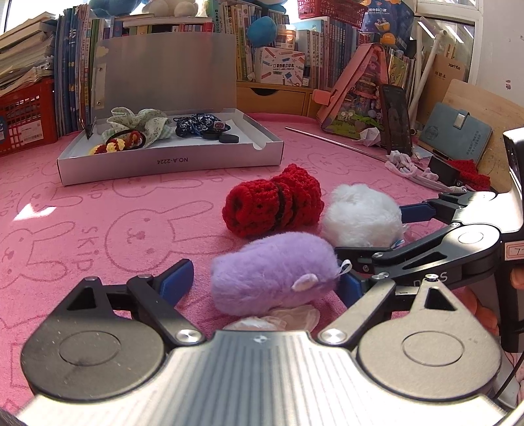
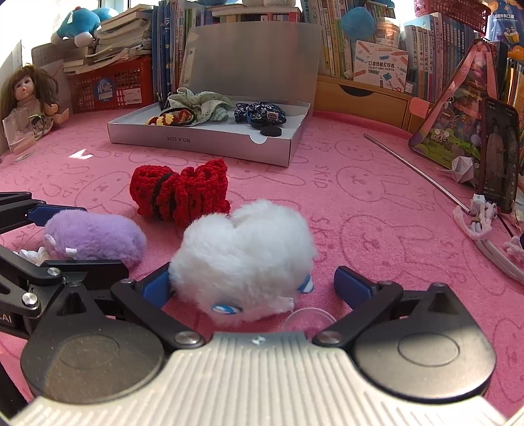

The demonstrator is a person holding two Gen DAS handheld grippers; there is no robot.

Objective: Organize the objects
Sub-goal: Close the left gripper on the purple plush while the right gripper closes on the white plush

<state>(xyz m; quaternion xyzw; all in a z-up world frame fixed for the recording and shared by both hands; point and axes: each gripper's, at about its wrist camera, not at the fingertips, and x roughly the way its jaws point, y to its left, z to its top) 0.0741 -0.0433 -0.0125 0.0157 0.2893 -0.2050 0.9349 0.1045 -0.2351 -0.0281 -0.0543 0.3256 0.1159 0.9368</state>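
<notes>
— How's your light?
— Bright daylight from the windows (image 1: 452, 29) behind your bookshelf (image 2: 330, 36), blown out there. A sun patch on your table (image 1: 29, 209).
— Sharpness?
— Crisp centrally; edges bow, corners perhaps slightly soft.

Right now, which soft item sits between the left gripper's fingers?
The purple plush, lying between the open left gripper; the white plush and red crochet piece lie beyond it.
</notes>
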